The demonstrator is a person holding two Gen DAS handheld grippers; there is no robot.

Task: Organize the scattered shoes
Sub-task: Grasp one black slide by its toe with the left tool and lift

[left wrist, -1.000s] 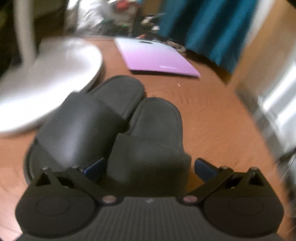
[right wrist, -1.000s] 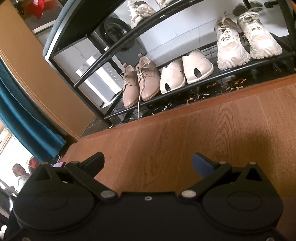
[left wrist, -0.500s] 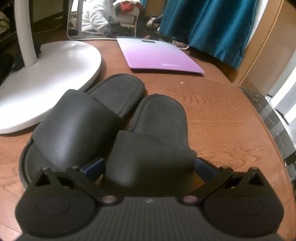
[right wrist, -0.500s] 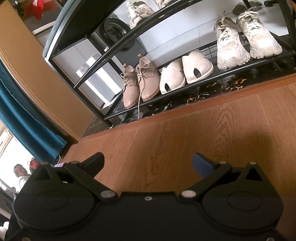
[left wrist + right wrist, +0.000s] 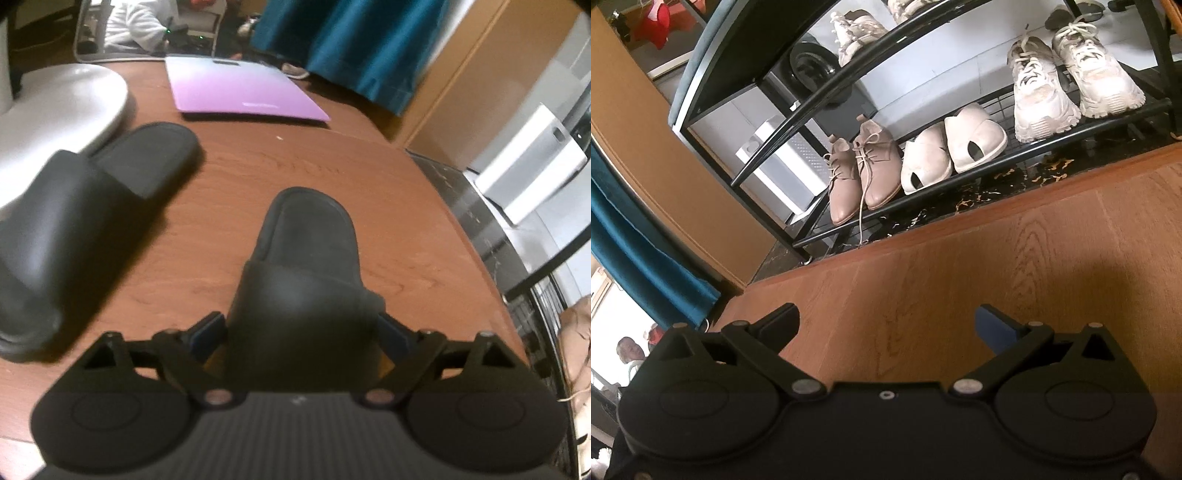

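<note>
In the left wrist view my left gripper (image 5: 301, 334) is shut on a black slipper (image 5: 306, 266), clamping its strap end from both sides and holding it above the wooden floor. The second black slipper (image 5: 85, 221) lies on the floor to the left, apart from it. In the right wrist view my right gripper (image 5: 886, 325) is open and empty, low over the floor, facing the black shoe rack (image 5: 979, 177). Its lowest shelf holds tan lace-up shoes (image 5: 864, 173), white slip-ons (image 5: 953, 151) and white sneakers (image 5: 1071, 88).
A white fan base (image 5: 55, 103) sits at the far left beside the floor slipper. A purple bathroom scale (image 5: 243, 92) lies beyond. A blue curtain (image 5: 354, 44) hangs behind. The rack edge and a tan shoe (image 5: 576, 332) show at the far right.
My left gripper has lifted the right slipper off the floor and swung it right, away from its mate. The right gripper has not moved.
</note>
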